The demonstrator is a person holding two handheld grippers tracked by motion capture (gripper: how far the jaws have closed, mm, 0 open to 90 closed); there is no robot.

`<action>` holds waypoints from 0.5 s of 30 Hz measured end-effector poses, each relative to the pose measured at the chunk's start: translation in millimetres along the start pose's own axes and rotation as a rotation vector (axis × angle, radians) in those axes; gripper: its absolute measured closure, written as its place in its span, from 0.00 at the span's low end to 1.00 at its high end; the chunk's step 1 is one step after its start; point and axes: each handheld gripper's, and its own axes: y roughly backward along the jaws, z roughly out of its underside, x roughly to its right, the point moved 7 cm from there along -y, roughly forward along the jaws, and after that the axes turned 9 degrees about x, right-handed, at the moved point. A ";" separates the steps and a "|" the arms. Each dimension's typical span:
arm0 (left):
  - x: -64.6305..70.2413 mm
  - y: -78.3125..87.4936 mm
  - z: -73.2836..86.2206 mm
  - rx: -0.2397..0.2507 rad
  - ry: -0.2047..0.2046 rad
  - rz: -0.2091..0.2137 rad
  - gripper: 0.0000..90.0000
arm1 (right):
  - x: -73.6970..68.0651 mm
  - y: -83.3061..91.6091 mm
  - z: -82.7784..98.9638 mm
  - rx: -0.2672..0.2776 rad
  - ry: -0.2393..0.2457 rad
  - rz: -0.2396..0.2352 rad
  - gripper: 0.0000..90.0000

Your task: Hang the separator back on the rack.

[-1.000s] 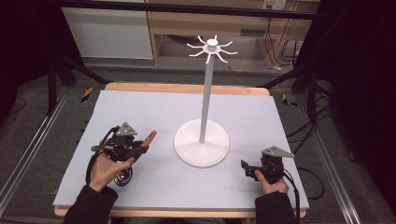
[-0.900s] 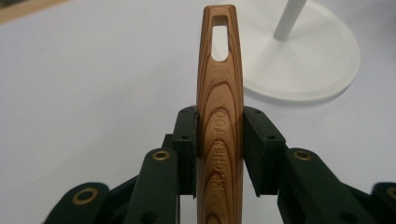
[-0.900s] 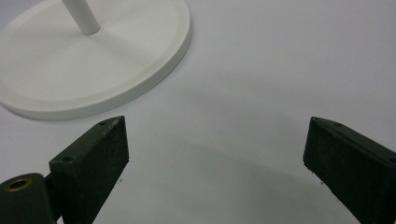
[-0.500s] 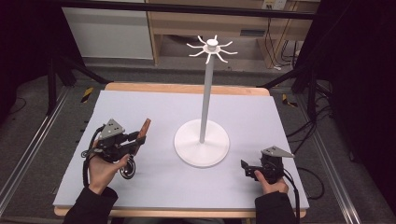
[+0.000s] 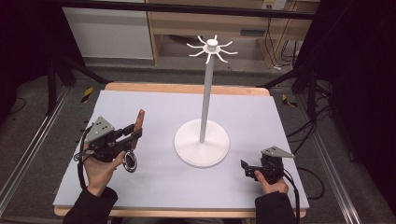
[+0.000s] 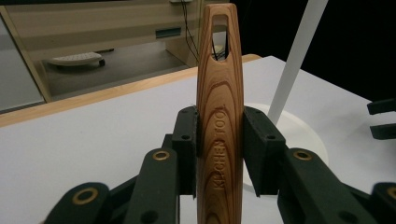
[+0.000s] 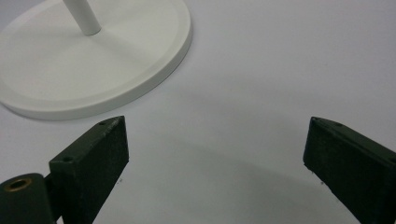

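A pale grey mat (image 5: 159,186) covers a wooden table (image 5: 187,88); behind it lie a dark floor, black stands and a light cabinet (image 5: 109,30); the white stand (image 5: 202,142) rises from the middle of the mat, its thin pole ending in a ring of curved hooks. The high view shows a small round metal strainer head (image 5: 130,162) left of the stand's base, below the left gripper (image 5: 131,135); the left gripper view shows instead the grained wooden handle (image 6: 220,107), upright, tapered, with a slot near its tip and letters pressed into it, clamped between the black pads, the stand's pole behind it to the right. The right gripper (image 7: 215,154) sits right of the stand's base, low over the mat; its flat black jaws stand wide apart with nothing between them.
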 end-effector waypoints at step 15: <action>7.0 -10.2 -34.2 0.088 0.010 0.011 0.75 | 1.7 0.2 -0.2 0.007 0.003 -0.009 0.08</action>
